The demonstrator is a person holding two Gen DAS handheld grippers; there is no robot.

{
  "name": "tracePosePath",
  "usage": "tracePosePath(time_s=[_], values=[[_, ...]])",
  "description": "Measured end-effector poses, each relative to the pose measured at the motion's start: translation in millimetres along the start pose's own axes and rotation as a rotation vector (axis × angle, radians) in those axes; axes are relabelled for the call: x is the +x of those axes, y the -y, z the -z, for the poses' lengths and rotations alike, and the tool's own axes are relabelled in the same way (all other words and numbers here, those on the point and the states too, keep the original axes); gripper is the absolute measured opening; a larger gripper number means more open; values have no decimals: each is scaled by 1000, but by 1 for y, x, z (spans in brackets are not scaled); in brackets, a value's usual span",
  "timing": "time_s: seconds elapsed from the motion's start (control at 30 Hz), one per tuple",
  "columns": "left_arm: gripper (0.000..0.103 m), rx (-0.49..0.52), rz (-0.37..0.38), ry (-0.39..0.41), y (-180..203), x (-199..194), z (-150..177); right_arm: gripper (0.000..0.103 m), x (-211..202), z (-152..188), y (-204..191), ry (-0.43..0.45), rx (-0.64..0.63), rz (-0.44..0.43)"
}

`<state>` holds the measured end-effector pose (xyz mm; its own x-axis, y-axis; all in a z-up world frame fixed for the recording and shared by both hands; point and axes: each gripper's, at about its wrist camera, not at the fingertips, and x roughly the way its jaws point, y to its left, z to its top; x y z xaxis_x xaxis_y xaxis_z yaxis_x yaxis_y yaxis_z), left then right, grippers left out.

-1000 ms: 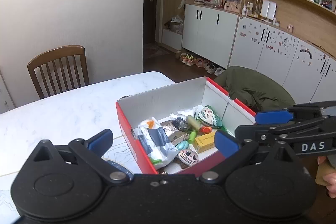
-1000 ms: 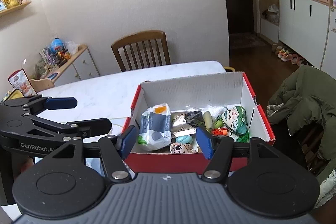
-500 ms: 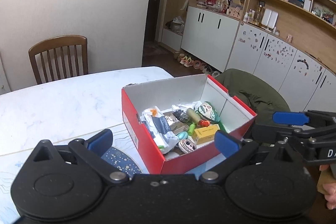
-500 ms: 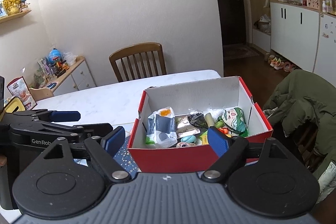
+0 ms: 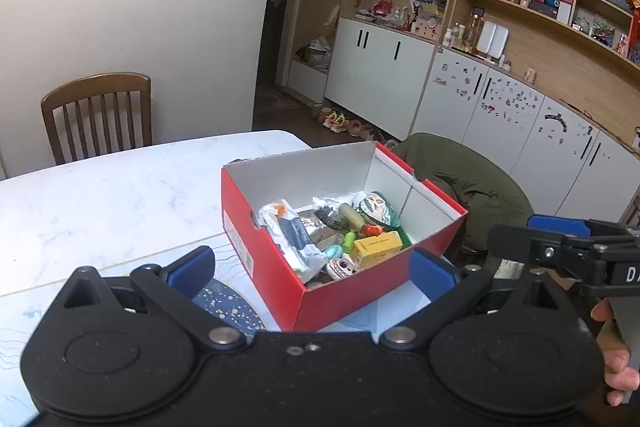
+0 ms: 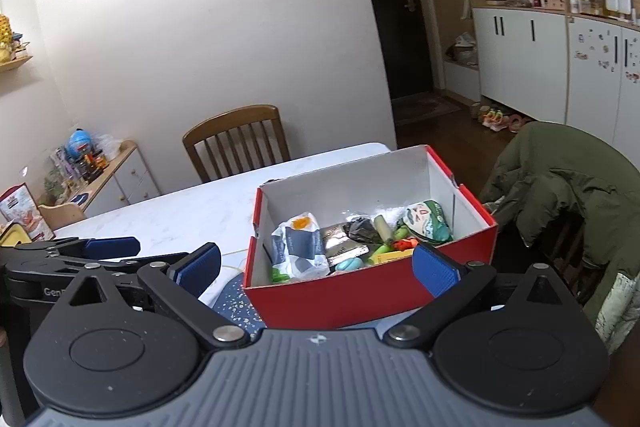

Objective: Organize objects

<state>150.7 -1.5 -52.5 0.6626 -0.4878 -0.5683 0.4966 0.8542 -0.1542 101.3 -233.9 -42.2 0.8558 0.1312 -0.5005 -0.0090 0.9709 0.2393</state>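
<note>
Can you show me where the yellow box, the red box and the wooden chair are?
yellow box (image 5: 376, 247): left wrist view, on its front face.
red box (image 5: 256, 247): left wrist view, on its red outer side wall.
wooden chair (image 6: 236, 143): right wrist view, on its slatted backrest.

— What do the two tools look like?

— The left gripper (image 5: 310, 269) is matte black, with teardrop-shaped link plates, silver pivot screws and blue pads (image 5: 191, 266) on its fingers.

— And the other?

— The right gripper (image 6: 316, 265) has the same black links and blue ribbed pads (image 6: 434, 270), but a grey ridged body. White lettering marks each side (only partly readable).
</note>
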Motion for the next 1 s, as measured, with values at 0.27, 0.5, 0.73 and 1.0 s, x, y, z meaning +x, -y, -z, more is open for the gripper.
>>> tracePosePath(time_s=[0.27,0.5,0.73,1.0], values=[[103,10,-1,-3,-1,-3,3,103,-8,6,-5,18,6,23],[103,11,-8,-12,-8,-5,8,103,-10,13,-12,8,11,33],[103,14,4,-10,-12,-6,11,103,-11,17,-19,-2,4,37],[103,10,7,-19,-19,-6,12,103,-10,18,-25,-2,-3,33]])
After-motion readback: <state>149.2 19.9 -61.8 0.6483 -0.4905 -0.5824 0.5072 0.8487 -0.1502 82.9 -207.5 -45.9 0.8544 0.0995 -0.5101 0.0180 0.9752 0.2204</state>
